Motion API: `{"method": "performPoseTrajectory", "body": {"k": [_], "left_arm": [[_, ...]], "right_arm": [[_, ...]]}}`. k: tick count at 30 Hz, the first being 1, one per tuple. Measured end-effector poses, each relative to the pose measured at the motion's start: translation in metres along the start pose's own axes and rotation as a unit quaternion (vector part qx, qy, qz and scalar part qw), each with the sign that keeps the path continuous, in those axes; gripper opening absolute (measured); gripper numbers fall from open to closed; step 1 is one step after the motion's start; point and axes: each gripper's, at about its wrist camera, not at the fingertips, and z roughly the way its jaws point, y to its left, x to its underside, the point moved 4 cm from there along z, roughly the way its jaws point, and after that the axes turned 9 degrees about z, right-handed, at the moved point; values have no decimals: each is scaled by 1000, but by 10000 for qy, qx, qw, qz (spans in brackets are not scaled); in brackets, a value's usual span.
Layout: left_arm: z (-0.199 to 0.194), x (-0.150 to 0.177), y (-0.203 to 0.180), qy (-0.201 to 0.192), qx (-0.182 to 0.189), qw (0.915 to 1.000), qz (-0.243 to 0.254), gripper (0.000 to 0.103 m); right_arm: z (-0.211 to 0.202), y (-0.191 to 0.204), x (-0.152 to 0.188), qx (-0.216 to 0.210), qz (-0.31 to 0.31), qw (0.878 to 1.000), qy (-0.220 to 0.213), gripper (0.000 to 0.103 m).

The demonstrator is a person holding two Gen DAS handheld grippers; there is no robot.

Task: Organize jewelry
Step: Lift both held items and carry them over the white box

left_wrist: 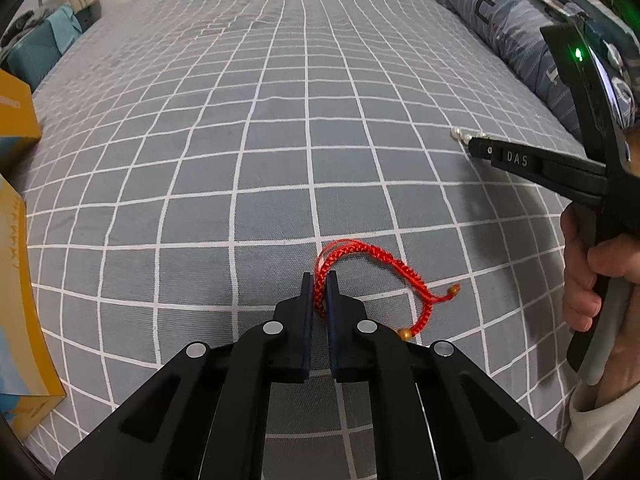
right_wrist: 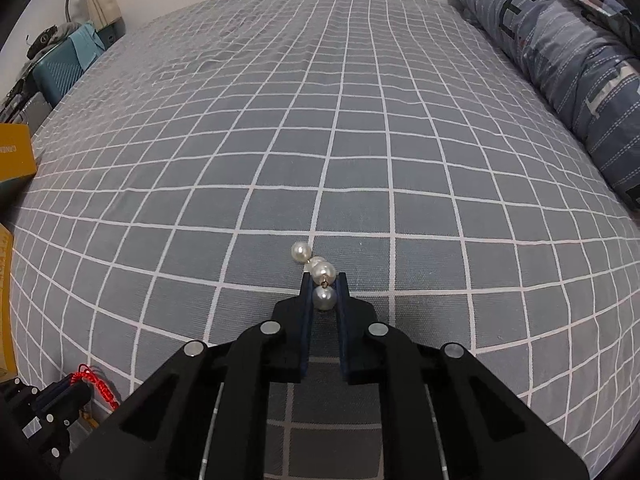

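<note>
A red braided bracelet (left_wrist: 360, 264) with gold beads lies on the grey checked bedsheet (left_wrist: 280, 120). My left gripper (left_wrist: 319, 290) is shut on one strand of it, the rest looping out ahead and to the right. A short string of white pearls (right_wrist: 316, 268) lies on the sheet in the right wrist view. My right gripper (right_wrist: 323, 286) is shut on the nearest pearl (right_wrist: 324, 299), with the others just past the fingertips. The right gripper (left_wrist: 476, 148) also shows at the right of the left wrist view, held by a hand (left_wrist: 588, 276), with pearls (left_wrist: 460, 134) at its tip.
A rolled blue-grey striped quilt (right_wrist: 560, 60) runs along the bed's right side. Yellow cardboard boxes (left_wrist: 16, 120) stand at the left edge. A teal crate (right_wrist: 56, 72) and clutter sit beyond the far left corner. The bed (right_wrist: 320, 140) stretches ahead.
</note>
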Motion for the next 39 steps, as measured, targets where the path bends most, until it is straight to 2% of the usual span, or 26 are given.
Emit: {"method": "performPoseTrajectory", "body": {"k": [14, 27, 32, 39], "left_arm": [[-38, -7, 1, -428, -3, 9991, -14, 5], [-68, -15, 25, -716, -293, 9968, -200, 5], [-90, -16, 43, -868, -501, 9943, -368, 6], [-145, -10, 90, -1055, -789, 9896, -583, 6]], "right_arm": [[-22, 11, 2, -21, -89, 9995, -293, 10], [-61, 30, 8, -178, -231, 9977, -612, 10], [-86, 50, 10, -254, -320, 9965, -728, 10], [-129, 106, 11, -474, -596, 9927, -934, 10]]}}
